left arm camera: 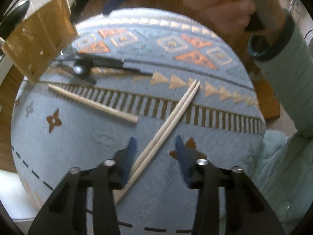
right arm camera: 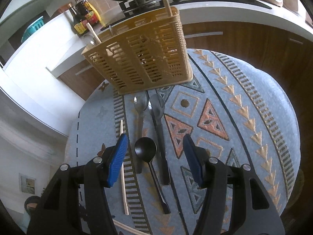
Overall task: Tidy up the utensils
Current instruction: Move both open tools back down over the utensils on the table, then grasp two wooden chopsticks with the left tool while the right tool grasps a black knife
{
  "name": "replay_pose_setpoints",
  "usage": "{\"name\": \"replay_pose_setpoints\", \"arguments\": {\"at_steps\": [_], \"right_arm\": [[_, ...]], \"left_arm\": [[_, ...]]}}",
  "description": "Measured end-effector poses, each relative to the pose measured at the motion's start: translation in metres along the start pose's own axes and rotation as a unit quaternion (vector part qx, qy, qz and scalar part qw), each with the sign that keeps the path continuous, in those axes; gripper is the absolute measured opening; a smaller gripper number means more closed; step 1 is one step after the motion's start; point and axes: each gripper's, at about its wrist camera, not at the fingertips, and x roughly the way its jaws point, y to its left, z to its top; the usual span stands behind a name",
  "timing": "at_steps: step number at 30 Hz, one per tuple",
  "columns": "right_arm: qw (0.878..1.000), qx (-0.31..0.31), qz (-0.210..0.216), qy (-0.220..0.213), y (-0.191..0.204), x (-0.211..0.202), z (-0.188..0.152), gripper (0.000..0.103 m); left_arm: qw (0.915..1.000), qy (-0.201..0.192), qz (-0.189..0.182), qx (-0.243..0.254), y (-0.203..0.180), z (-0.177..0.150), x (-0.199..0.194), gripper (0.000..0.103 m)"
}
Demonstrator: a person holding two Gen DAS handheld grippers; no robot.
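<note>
Kitchen, hob behind; a patterned blue cloth (right arm camera: 254, 90) covers the round table, the tan basket (right arm camera: 144, 58) at its far edge. Spoons (right arm camera: 156, 105) lie just before the basket, the black spoon (right arm camera: 145, 148) nearest. The right gripper (right arm camera: 154, 158) hangs wide open, empty, straddling them. The left gripper (left arm camera: 154, 148), also wide and empty, straddles a chopstick pair (left arm camera: 168, 121). Closing could catch one stick and roll the other off
</note>
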Motion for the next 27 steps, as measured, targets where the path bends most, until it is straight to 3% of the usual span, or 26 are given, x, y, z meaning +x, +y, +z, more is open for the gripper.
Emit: {"name": "replay_pose_setpoints", "arguments": {"at_steps": [2,4,8,11,14,17,21,24,27], "right_arm": [[1.0,0.006,0.002,0.0,-0.003,-0.001,-0.001,0.055],[1.0,0.01,0.002,0.001,-0.005,-0.002,-0.001,0.055],[1.0,0.008,0.005,0.002,-0.006,0.0,-0.003,0.055],[1.0,0.004,0.005,0.004,-0.004,0.001,-0.003,0.055],[1.0,0.001,0.007,0.007,-0.003,0.004,-0.001,0.055],[1.0,-0.001,0.005,0.018,-0.003,0.015,0.0,0.055],[0.998,-0.032,0.015,0.049,0.011,0.036,-0.006,0.055],[0.995,-0.064,0.017,0.071,0.023,0.049,-0.013,0.055],[0.991,-0.094,0.016,0.088,0.032,0.057,-0.023,0.052]], "left_arm": [[0.9999,0.004,0.008,0.005,-0.003,-0.001,0.002,0.029],[0.9994,0.005,0.033,0.011,-0.008,-0.003,0.003,0.019],[0.999,-0.003,0.037,-0.023,-0.007,-0.007,-0.001,0.01],[0.9963,-0.059,0.012,-0.061,-0.004,-0.017,-0.016,0.01],[0.9879,-0.086,0.008,-0.129,0.015,-0.03,-0.027,0.01],[0.9734,-0.105,0.02,-0.203,0.043,-0.046,-0.037,0.01],[0.9358,-0.107,0.052,-0.332,0.094,-0.061,-0.042,0.01],[0.9117,-0.09,0.072,-0.394,0.119,-0.064,-0.035,0.01],[0.9021,-0.081,0.082,-0.416,0.129,-0.062,-0.031,0.01]]}}
